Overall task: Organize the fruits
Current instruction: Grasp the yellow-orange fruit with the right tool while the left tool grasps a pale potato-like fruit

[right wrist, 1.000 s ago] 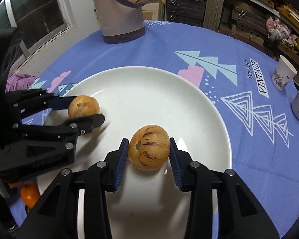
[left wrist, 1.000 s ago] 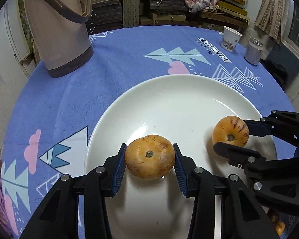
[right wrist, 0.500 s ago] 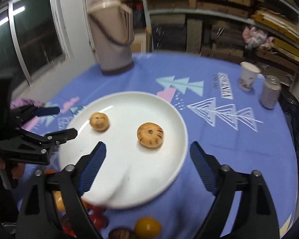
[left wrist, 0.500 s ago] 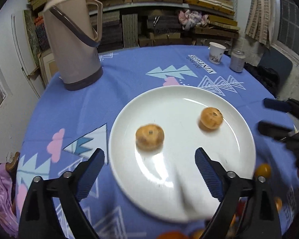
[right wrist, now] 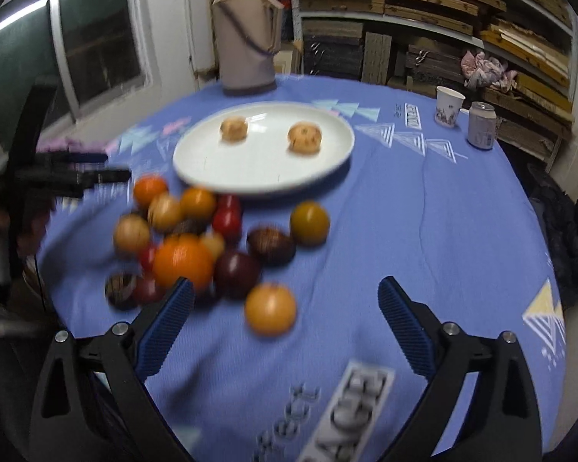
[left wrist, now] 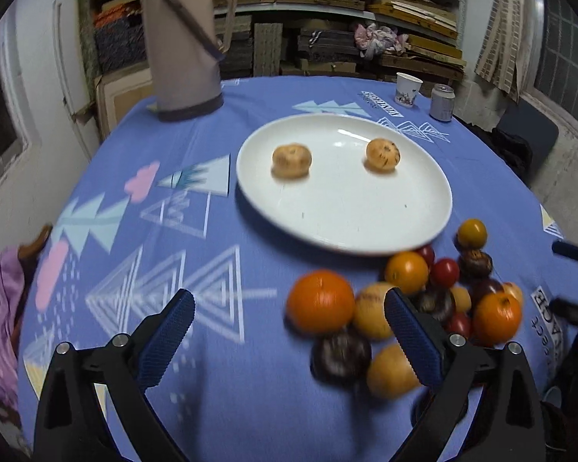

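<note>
A white plate (left wrist: 366, 227) holds two tan striped fruits, one on the left (left wrist: 291, 160) and one on the right (left wrist: 382, 155). The plate (right wrist: 219, 169) and both fruits (right wrist: 234, 128) (right wrist: 304, 137) also show in the right wrist view. A pile of mixed fruit lies on the cloth in front of the plate: a big orange (left wrist: 320, 302), yellow, red and dark ones (right wrist: 181, 260). My left gripper (left wrist: 289, 331) is open and empty above the cloth near the pile. My right gripper (right wrist: 285, 319) is open and empty, with an orange fruit (right wrist: 270, 308) between its fingers' line of sight.
A tall beige thermos jug (left wrist: 183, 42) stands at the table's back left. A paper cup (left wrist: 407, 88) and a drink can (left wrist: 442, 102) stand at the back right. The round table has a blue patterned cloth (left wrist: 135, 231). Shelves of stacked goods stand behind.
Both grippers opened, let go of the two tan fruits on the plate, and pulled back and up. The fruit pile in front of the plate has come into view.
</note>
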{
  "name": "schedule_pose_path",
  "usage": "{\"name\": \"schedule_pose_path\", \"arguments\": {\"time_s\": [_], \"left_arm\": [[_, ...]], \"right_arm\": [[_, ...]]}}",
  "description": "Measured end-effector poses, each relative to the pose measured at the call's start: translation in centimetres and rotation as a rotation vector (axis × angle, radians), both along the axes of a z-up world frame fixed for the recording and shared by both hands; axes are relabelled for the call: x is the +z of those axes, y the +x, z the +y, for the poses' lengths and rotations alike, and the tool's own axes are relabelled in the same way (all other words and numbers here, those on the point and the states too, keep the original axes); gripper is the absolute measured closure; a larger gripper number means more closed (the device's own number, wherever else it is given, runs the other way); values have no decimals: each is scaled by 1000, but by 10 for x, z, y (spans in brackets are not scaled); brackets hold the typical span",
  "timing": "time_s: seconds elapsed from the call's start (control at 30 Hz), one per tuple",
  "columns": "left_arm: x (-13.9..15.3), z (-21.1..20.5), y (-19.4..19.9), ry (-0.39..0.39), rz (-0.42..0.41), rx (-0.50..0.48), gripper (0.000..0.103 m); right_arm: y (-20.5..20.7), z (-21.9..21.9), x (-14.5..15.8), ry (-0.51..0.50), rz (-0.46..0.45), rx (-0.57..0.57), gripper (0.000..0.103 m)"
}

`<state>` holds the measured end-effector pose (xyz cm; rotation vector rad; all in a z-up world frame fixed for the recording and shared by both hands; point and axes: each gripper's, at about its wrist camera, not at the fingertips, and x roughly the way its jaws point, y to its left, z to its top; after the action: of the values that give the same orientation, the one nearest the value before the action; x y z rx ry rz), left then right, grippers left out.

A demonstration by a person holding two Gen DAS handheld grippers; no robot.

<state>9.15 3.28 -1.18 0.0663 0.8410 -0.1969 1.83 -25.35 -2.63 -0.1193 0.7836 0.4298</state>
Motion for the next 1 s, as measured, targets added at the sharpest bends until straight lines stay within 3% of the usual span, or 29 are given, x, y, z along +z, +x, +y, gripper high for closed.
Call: {"name": "schedule_pose_path", "arguments": {"time_s": [0.07,0.13,0.2,0.37,0.4,0.47,0.8,1.0], "left_arm": [[-4,4,-7,-15,16,18,4],[-5,7,-14,-10,19,39,4],[-5,9,-21,-7,19,42,4],[-11,15,-35,13,38,37,4],[-13,15,-36,14,43,33,4],[-17,15,-38,15,54,25,4],[-29,6,-38,33,91,-15,4],[-13,-4,-42,-80,84,-56,4]], "right_arm": [[-9,6,-7,-44,3,27,20],[-14,14,-15,-84,3,42,36],[-10,16,-22,-77,28,37,45],[4,21,-36,-66,54,15,45],[7,21,-38,-59,58,8,48],[15,23,-42,-53,76,-3,64],[22,22,-49,-17,103,-15,65],[22,23,-51,-23,101,-21,65]]}}
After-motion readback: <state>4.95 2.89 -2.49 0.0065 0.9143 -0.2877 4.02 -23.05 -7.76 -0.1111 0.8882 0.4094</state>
